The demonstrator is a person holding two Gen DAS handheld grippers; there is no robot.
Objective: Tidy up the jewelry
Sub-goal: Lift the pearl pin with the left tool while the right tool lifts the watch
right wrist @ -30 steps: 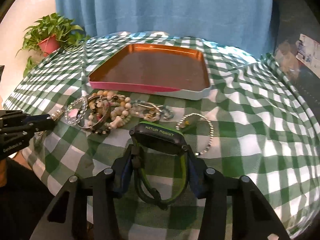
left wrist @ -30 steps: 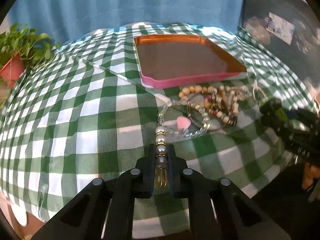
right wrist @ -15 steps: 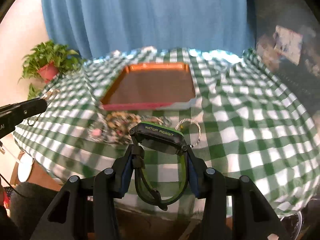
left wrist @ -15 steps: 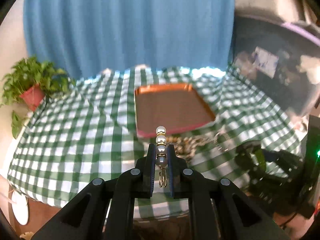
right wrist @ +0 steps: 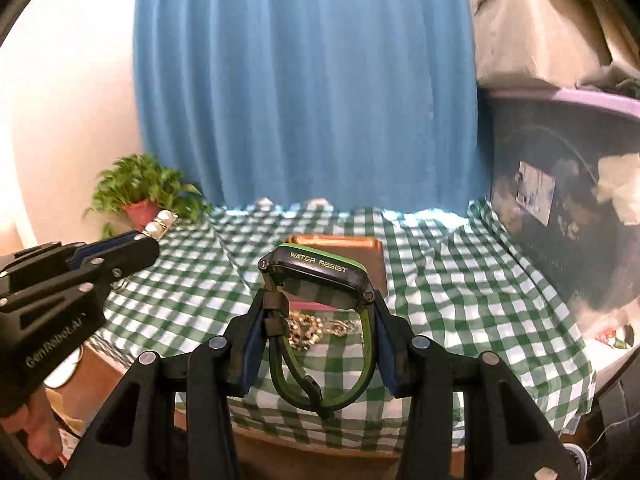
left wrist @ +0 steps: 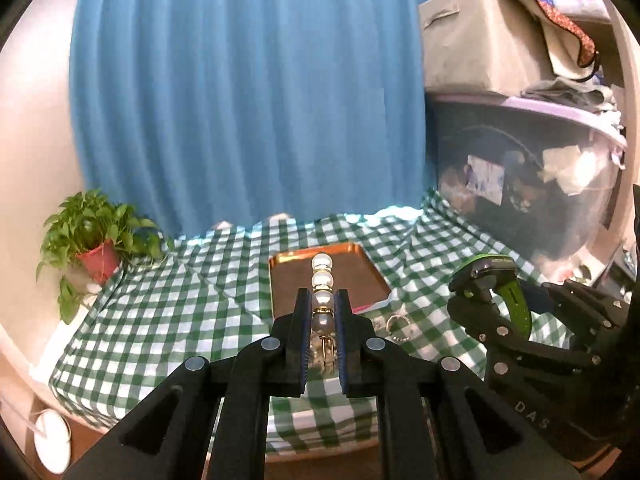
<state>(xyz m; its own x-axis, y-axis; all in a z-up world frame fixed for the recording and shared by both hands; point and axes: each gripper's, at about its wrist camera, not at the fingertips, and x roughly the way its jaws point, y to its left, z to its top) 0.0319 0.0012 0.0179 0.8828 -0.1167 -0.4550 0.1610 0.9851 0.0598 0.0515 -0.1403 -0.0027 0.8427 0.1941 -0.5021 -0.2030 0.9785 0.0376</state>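
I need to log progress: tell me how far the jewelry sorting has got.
Done: nothing; the tray looks empty. In hand: left gripper clamps a pearl piece, right gripper grips a green watch, both above the table. Left: the jewelry pile before the tray.

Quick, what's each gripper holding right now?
Left gripper: shut on the pearl bracelet.
Right gripper: shut on the green-and-black watch.

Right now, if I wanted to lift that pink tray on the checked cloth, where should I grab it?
Probably the tray by its left rim, coming down from above. It lies flat on the cloth, so only that thin upright lip would fit between the fingers.
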